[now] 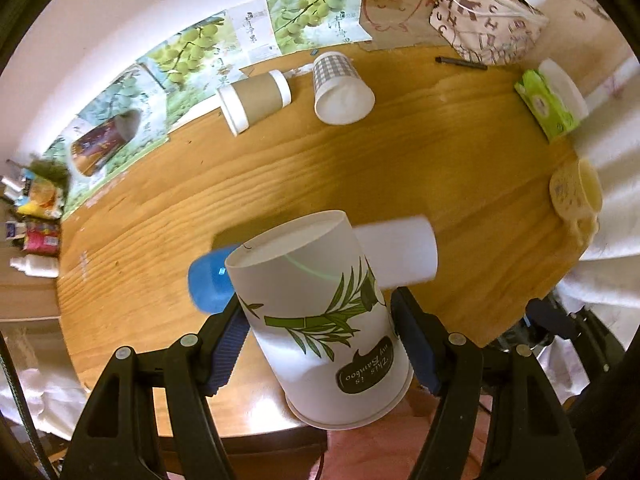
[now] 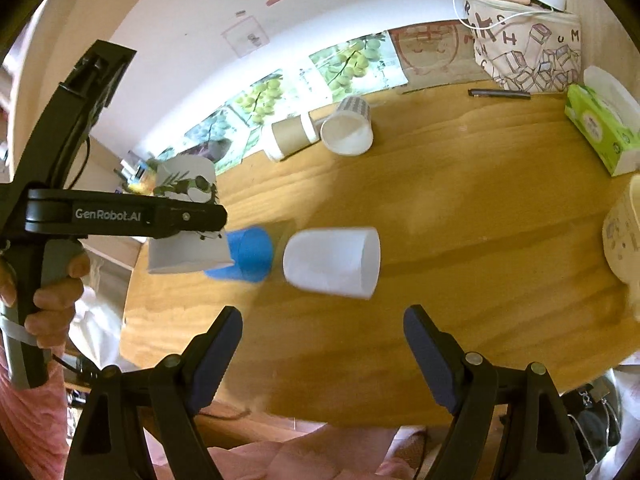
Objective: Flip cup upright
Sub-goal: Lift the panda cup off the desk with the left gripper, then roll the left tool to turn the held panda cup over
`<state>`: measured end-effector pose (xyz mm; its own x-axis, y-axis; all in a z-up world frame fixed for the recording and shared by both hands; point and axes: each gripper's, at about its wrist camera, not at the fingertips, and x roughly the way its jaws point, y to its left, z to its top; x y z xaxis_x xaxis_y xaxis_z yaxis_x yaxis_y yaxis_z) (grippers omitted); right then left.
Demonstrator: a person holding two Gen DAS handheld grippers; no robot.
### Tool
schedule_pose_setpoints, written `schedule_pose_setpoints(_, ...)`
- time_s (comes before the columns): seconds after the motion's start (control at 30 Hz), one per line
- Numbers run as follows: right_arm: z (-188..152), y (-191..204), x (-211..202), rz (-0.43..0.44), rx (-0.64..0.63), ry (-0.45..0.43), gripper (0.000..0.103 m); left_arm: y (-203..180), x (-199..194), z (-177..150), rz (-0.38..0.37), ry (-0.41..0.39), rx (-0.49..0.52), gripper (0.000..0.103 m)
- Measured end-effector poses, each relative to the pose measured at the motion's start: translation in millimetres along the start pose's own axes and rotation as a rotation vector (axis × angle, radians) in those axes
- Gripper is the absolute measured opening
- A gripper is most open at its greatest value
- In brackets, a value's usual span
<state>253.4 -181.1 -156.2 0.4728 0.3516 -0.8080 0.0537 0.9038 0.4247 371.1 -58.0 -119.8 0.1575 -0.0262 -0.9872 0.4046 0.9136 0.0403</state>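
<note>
Only right view shows left hand point(image 2: 52, 280) — bamboo cup point(image 2: 188, 220) gripped.

We see a wooden table point(image 2: 460, 240); on it, white cup point(image 2: 332, 260), blue cup point(image 2: 250, 254), brown cup point(image 2: 290, 136), checked cup point(image 2: 348, 128) lying sideways; tissue box point(image 2: 600, 128), pen point(image 2: 500, 94).

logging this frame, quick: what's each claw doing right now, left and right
Left claw: closed on the bamboo-print paper cup, held upside down above the table.
Right claw: open, holding nothing, facing the white cup lying on its side.
</note>
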Motion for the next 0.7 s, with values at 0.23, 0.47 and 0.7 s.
schedule_pose_setpoints(0.23, -47.0, -1.7, -23.3, 0.020, -0.029, -0.019, 0.083, -22.7, -19.8, -54.7, 0.144, -0.081, 0.069, 0.074)
schedule_pose_setpoints(0.47, -87.7, -12.8, -44.3, 0.026, -0.035, -0.027, 0.083, -46.0, -31.7, -106.9, 0.343, -0.226, 0.194, 0.074)
schedule_pose_setpoints(0.7, -104.3, -25.7, -58.1, 0.026, -0.012, -0.048, 0.083, -59.8, -16.3, -129.4, 0.488, -0.209, 0.328, 0.074)
